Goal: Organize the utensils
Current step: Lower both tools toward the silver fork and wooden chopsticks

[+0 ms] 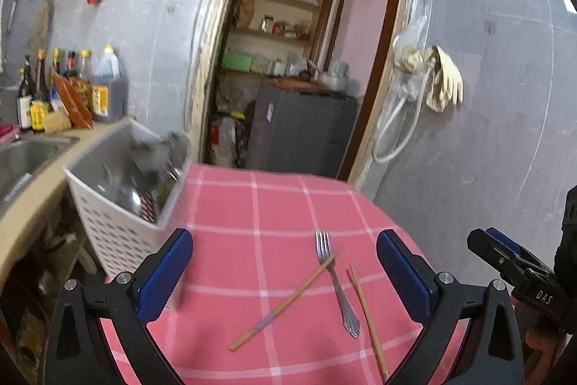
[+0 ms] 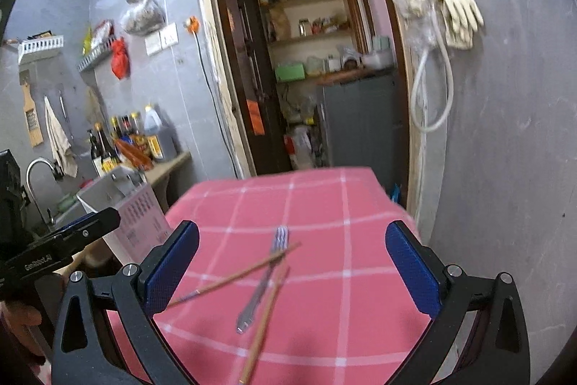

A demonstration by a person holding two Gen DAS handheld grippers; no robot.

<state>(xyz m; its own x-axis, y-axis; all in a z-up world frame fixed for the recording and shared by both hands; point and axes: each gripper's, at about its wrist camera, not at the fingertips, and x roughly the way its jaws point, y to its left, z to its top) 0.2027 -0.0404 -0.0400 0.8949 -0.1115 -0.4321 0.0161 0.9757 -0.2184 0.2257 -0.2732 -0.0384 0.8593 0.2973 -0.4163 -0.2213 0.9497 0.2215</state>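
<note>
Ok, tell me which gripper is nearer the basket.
Left. The left gripper is just beside the basket; the right gripper is farther off, the left one between it and the basket.

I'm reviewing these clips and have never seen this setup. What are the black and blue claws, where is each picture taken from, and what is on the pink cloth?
No robot here: a person holds a two-finger gripper in each hand, each carrying a wide-angle camera looking along its fingers. One picture comes from the left gripper, the other from the right gripper. The blue parts are the finger pads. Both grippers are open and hold nothing. On the pink checked tablecloth lie a metal fork and two wooden chopsticks, one crossing the fork, the other beside it. A white perforated basket holding kitchen items stands at the table's left edge.
</note>
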